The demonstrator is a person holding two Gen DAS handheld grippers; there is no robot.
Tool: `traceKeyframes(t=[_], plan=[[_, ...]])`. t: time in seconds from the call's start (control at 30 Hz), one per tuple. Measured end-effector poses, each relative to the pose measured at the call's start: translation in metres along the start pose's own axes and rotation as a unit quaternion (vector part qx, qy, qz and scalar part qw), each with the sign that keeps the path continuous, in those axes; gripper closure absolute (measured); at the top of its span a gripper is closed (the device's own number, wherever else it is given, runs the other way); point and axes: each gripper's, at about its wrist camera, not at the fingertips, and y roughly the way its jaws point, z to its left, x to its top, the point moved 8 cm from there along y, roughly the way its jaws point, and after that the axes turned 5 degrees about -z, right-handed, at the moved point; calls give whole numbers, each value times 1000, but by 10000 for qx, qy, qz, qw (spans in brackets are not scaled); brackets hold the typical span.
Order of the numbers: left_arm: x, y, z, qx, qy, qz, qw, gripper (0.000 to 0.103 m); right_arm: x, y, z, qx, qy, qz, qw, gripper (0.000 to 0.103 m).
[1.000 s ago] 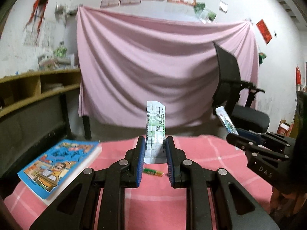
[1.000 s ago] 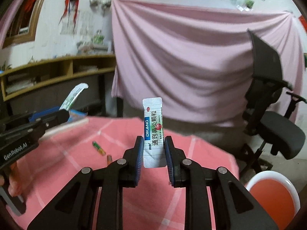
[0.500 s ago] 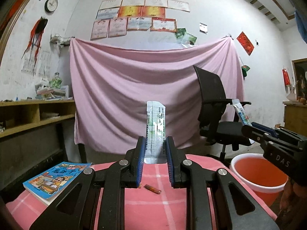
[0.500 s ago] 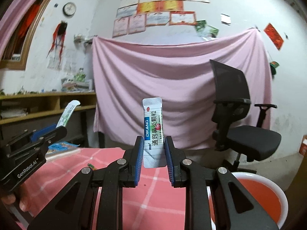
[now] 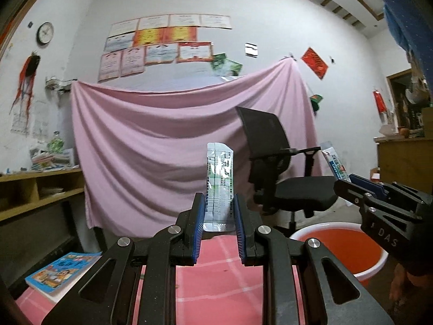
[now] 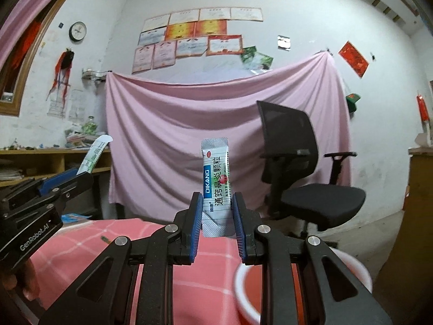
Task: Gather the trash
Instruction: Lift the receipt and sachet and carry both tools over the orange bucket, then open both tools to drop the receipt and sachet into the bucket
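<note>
On the left, a comic book point(image 5: 61, 272) lying on the pink checked tablecloth point(image 5: 216, 284). Centre of the left wrist view: left gripper point(image 5: 218, 226), jaws clamped on an upright green-and-white sachet point(image 5: 219, 187), held above the table edge. Further right, a black office chair point(image 5: 284, 178), then an orange bucket point(image 5: 349, 249) beside the table. Rightmost, right gripper point(image 6: 216, 226), jaws pinched on an upright white-and-blue DIKANG sachet point(image 6: 217, 187), raised near the bucket rim point(image 6: 245, 284).
</note>
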Motion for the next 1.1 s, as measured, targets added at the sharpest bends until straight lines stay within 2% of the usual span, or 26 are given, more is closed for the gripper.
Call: traceKeyframes(t=[0.27,0.53,0.8,1.1], plan=[[5,32,-43,-479,-170,192,9985,85,-8,1,-48,-466,333,160,9982,83],[-7,70,-94,-1080,-30,634,9921,85,-19,4,-87,-797,890,422,9919,83],[-23,108,-129,-1658,-225,1297,9773,85,-43,12,-113,-1066,1214,955,9822,82],[-44,135,-140,-1895,-521,2137,9569,85,-62,18,-132,-1232,1531,1401,9704,82]])
